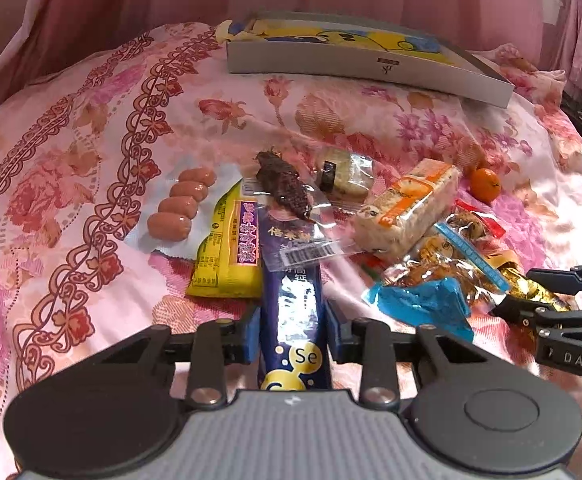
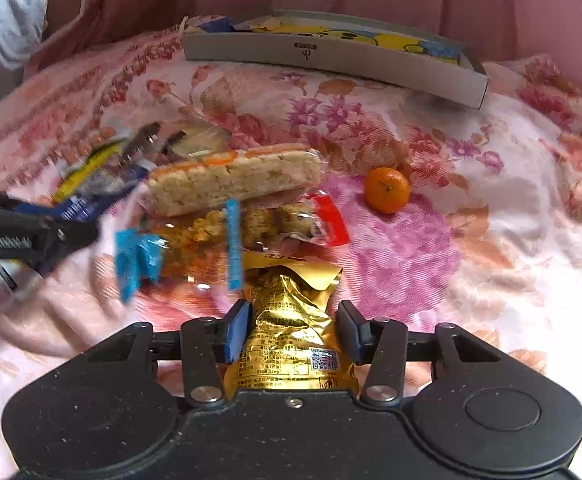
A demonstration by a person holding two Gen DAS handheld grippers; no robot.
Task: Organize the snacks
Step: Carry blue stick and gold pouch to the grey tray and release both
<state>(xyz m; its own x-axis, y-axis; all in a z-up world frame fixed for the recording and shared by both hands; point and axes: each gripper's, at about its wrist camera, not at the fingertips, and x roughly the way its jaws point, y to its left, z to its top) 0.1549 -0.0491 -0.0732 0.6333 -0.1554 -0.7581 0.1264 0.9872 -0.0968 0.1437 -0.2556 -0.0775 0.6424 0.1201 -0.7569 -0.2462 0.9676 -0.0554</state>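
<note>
A pile of snacks lies on a pink floral bedspread (image 1: 91,128). My left gripper (image 1: 294,330) is shut on a long dark blue packet (image 1: 291,300), whose far end lies under a clear packet of dark dried meat (image 1: 287,188). Beside it are a yellow packet (image 1: 227,252) and a pack of small sausages (image 1: 183,202). My right gripper (image 2: 293,330) is shut on a gold foil packet (image 2: 291,320). In the left wrist view the right gripper (image 1: 531,292) shows at the right edge with the gold foil packet (image 1: 529,286).
A grey open box (image 1: 355,62) with a yellow cartoon lining sits at the back of the bed. A rice-cracker pack (image 2: 235,180), a clear bag with a blue strip (image 2: 211,240) and a small orange (image 2: 386,189) lie nearby. Pink curtains hang behind.
</note>
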